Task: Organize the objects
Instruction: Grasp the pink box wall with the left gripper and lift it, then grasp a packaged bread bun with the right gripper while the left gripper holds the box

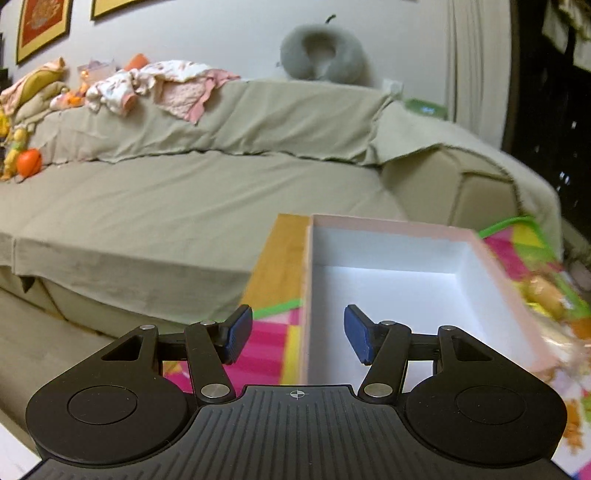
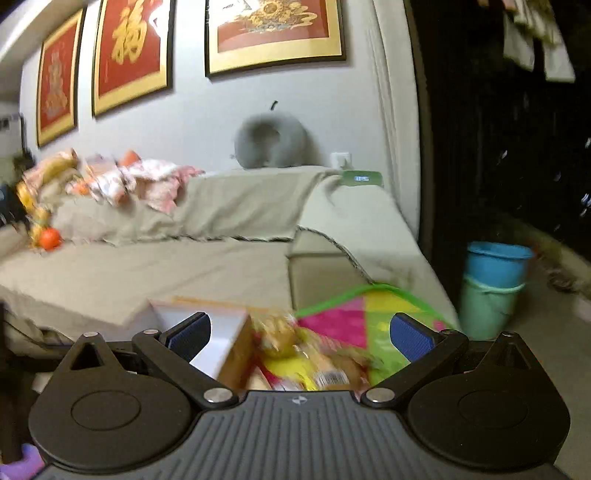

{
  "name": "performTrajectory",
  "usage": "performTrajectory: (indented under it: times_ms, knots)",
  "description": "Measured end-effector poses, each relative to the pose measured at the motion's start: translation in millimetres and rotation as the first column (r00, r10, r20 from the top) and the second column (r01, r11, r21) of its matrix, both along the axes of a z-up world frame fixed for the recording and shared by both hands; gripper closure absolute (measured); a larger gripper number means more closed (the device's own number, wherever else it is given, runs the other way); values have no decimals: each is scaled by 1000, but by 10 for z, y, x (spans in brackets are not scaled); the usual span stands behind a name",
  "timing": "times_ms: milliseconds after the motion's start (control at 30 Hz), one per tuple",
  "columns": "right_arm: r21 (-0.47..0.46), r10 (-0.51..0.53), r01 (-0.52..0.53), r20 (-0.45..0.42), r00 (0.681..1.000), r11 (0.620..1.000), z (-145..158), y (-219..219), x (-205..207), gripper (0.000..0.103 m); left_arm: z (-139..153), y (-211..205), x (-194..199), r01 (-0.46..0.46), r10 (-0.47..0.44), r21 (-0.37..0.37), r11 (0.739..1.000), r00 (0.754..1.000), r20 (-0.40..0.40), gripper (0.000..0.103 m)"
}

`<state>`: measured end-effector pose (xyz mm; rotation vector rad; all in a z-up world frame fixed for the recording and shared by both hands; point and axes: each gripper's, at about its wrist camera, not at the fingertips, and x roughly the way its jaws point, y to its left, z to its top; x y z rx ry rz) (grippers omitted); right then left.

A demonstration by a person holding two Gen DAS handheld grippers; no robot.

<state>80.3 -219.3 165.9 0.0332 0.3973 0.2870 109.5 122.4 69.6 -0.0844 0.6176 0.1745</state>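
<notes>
Left gripper: jaws wide apart, holding nothing. Its blue pads sit either side of left wall of pink box, white inside, nothing in it. Box rests on bright play mat.

Right gripper: jaws wide apart too, nothing held. Blurry snack bags lie between its pads, on mat, just right of box.

Only left view looks down into box. Only right view shows blue bucket stacked on green one, and red pictures on wall. Both show sofa and grey neck pillow.
</notes>
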Motion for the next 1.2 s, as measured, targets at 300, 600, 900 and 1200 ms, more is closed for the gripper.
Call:
performTrajectory:
  times_ms: [300, 600, 900, 1200]
  knots:
    - [-179, 4, -8, -22, 1000, 984, -86, 66, 614, 0, -255, -2, 201, 42, -43, -36, 998, 998, -43, 73]
    - [45, -70, 83, -228, 971, 996, -797, -130, 1299, 0, -374, 98, 242, 8, -14, -73, 997, 997, -82, 94]
    - [18, -112, 118, -201, 973, 993, -492, -140, 1171, 0, -363, 59, 195, 27, -29, -44, 999, 999, -46, 95]
    - [104, -142, 155, -126, 982, 982, 593, -160, 1643, 0, -391, 53, 225, 16, -18, -43, 999, 999, -50, 95]
